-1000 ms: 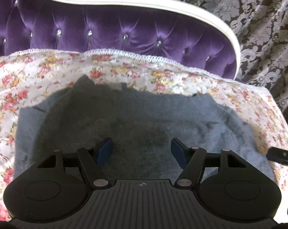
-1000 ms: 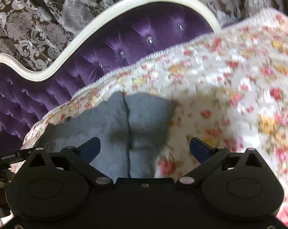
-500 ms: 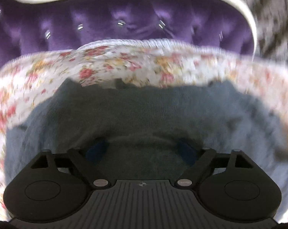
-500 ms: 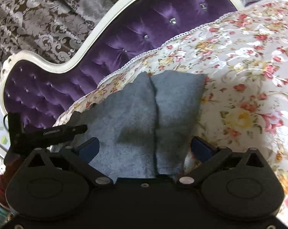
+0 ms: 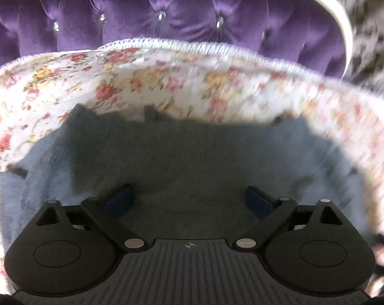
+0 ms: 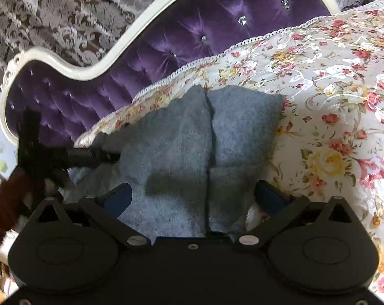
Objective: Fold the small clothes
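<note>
A grey fleecy garment (image 5: 192, 157) lies flat on the floral cover (image 5: 166, 76). In the right wrist view the same garment (image 6: 181, 137) shows two folded flaps meeting at a centre seam. My left gripper (image 5: 189, 199) hovers low over it, its jaws opening; the cloth lies under and between the blue pads (image 5: 120, 199), which do not press on it. My right gripper (image 6: 193, 195) stands open over the garment's near end, holding nothing. The left gripper (image 6: 72, 155) also shows at the left of the right wrist view, over the garment's left side.
A purple tufted backrest (image 5: 166, 12) with a white frame (image 6: 72, 68) rises behind the cover. A patterned curtain (image 6: 52, 12) hangs beyond it. A dark red sleeve (image 6: 3, 203) is at the left edge. Bare floral cover (image 6: 331, 101) stretches to the garment's right.
The left gripper's jaws have spread wider and it has moved toward the backrest. The right view has pulled back, showing more of the garment and bringing the left gripper into view.
</note>
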`<state>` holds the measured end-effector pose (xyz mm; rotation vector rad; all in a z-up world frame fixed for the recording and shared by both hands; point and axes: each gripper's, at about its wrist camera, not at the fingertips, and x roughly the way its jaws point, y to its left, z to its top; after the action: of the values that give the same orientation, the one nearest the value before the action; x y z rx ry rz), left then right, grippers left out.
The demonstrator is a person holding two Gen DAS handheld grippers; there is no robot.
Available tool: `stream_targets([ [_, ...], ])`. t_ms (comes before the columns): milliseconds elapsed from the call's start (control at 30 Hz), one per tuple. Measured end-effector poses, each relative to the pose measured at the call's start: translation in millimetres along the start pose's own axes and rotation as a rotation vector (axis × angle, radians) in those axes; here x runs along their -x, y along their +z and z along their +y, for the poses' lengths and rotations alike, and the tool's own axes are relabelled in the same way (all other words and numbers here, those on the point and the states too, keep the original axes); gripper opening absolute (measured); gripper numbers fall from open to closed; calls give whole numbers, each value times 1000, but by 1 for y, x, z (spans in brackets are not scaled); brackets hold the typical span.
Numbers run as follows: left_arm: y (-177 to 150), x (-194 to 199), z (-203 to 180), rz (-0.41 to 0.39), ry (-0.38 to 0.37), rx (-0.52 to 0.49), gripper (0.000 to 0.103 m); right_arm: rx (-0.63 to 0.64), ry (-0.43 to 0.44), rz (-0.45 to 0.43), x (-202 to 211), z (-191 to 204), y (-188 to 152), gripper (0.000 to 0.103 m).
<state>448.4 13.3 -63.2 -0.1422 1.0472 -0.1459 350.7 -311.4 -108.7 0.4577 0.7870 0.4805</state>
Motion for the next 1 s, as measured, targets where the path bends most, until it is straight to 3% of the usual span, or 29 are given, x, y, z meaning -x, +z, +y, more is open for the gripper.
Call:
stream_targets([
  [67, 6, 3, -2, -29, 3, 14, 92, 9, -1, 4, 0, 1, -1, 103],
  [200, 4, -18, -16, 1, 103, -76, 92, 5, 9, -2, 1, -1, -4, 103],
  [333, -7, -29, -29, -48, 183, -180, 100, -47, 46, -7, 4, -10, -3, 103],
  [433, -3, -23, -26, -30, 162, -151, 96, -93, 84, -14, 6, -18, -2, 103],
  [533, -10, -3, -23, -68, 104, -117, 88, -101, 90, -13, 6, -18, -2, 103],
  [600, -27, 14, -20, -100, 36, -90, 88, -92, 79, -12, 5, -15, -2, 103],
  [700, -56, 29, -17, -111, -1, -104, 88, -102, 85, -14, 5, -16, -1, 103],
  [833, -89, 32, -15, -129, 15, -152, 89, -122, 102, 5, 3, -18, 5, 103],
  [1000, -102, 30, -26, -171, 65, -231, 94, -151, 169, 34, -8, -21, 17, 103],
])
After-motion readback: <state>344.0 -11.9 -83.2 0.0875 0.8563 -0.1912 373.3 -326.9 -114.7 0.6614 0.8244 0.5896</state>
